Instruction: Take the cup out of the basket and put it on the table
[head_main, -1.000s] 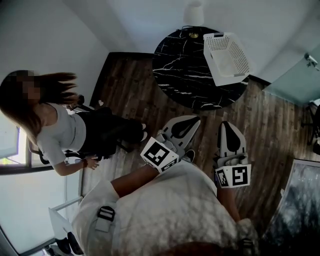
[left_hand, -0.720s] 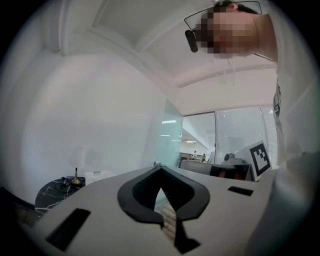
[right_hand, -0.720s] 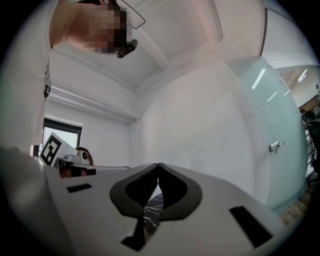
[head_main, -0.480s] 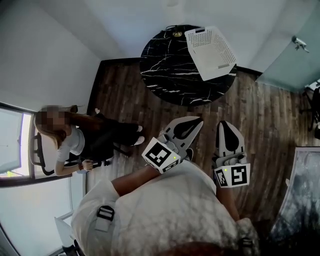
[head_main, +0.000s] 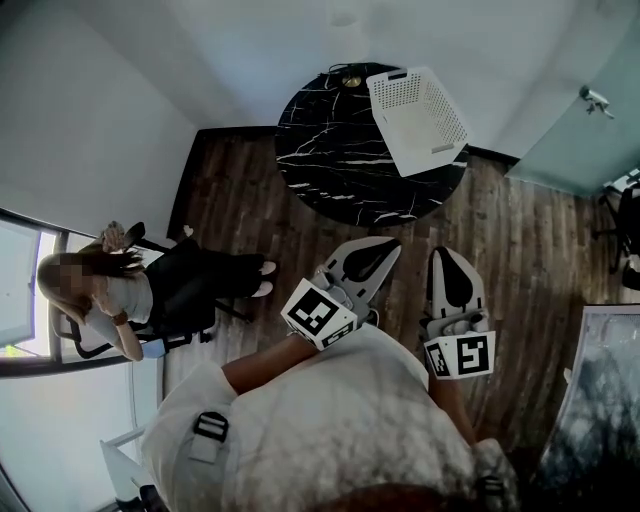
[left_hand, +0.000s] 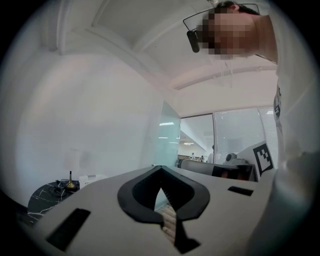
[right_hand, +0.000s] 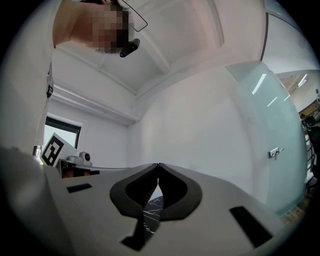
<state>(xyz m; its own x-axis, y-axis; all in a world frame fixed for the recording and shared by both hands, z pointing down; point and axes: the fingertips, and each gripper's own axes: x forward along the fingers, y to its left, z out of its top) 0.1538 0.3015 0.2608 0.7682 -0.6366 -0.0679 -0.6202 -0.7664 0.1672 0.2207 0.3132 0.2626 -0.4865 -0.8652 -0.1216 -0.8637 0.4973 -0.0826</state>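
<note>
Left tongs (head_main: 385, 243) and right tongs (head_main: 447, 252), both closed on nothing, hang well short of the table (head_main: 330, 150), so everything remains: the cup, unseen, presumably sits in the basket (head_main: 386, 125) at its far-right edge.

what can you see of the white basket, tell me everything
The basket is white, rectangular, plastic-looking, with walls pierced by small holes and a handle slot at each short end. It sits upright on the far right part of the black marbled table, close to its edge. Nothing else touches it; its contents cannot be made out.
</note>
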